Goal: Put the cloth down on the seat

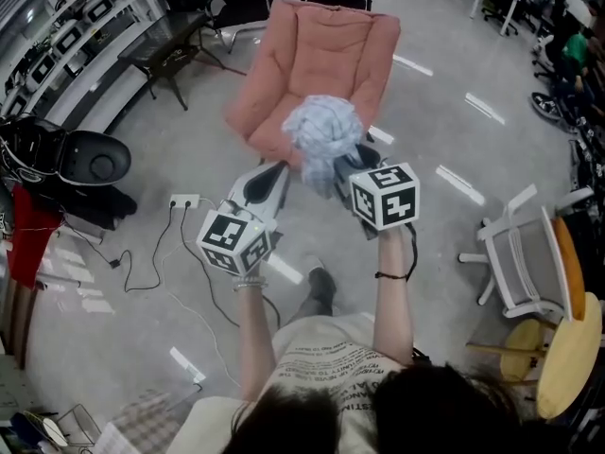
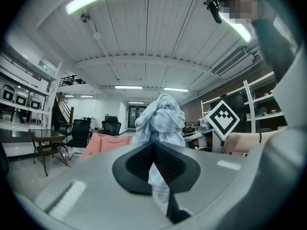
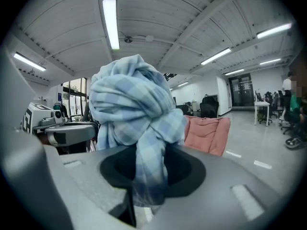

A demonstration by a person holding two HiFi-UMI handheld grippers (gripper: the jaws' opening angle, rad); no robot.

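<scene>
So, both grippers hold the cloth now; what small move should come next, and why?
Probably move both grippers forward and down toward the seat, without opening. The cloth is a bundle pinched by the left gripper and the right gripper, and it hangs in the air near the seat's front edge, not resting on it; opening now might drop it off the seat.

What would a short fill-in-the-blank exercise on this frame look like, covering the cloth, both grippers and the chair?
1. The bunched cloth is checked fabric in light ____.
2. The left gripper and the right gripper each have their jaws shut on the ____.
3. The armchair beyond the grippers has ____ upholstery.

Missing words: blue; cloth; pink.
</scene>
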